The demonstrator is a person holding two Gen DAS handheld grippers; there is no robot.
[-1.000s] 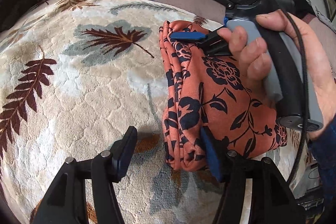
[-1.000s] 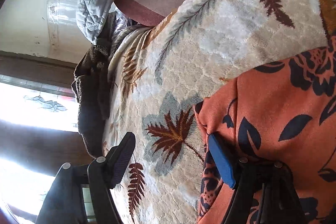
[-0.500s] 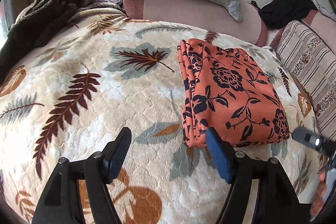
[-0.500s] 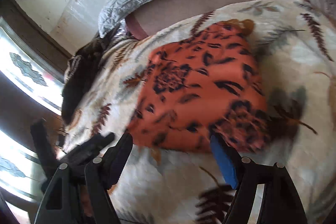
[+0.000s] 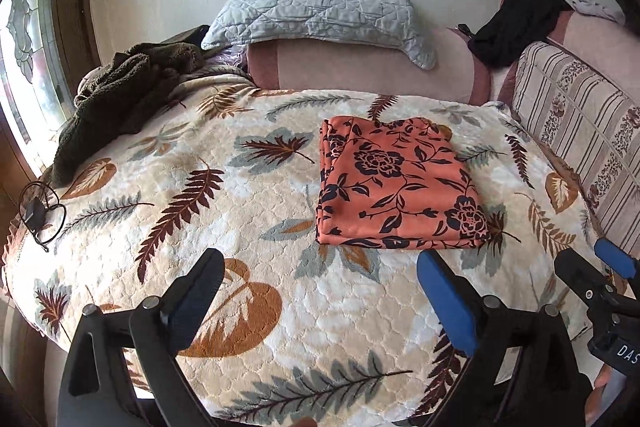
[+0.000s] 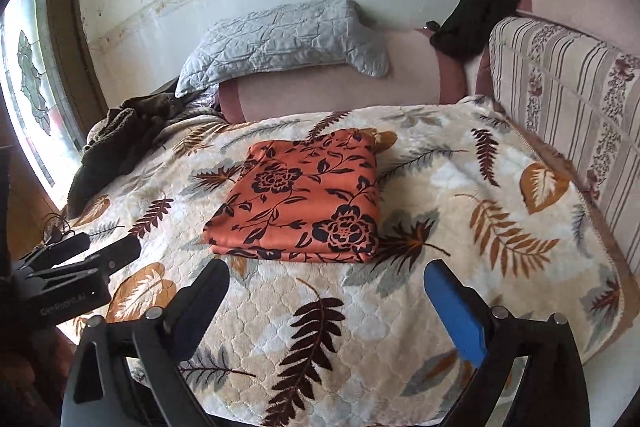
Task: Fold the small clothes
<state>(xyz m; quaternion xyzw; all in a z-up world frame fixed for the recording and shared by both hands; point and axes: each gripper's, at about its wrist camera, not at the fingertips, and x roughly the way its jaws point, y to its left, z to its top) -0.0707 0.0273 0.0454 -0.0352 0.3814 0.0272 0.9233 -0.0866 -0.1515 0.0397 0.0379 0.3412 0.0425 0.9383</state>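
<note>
Nearest me, my left hand-held gripper (image 5: 316,291) and right hand-held gripper (image 6: 326,301) have just been opening; both gape wide, empty. Beyond, the folded orange garment (image 5: 394,187) lies mid-bed on the leaf-print blanket (image 5: 200,195). I'd leave it undisturbed.

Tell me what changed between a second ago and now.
Both tongs, left and right, have drawn back and up from the folded orange floral cloth; their jaws have just been opening, with nothing between them. The cloth stays folded, in the same spot on the leaf-print blanket.
</note>
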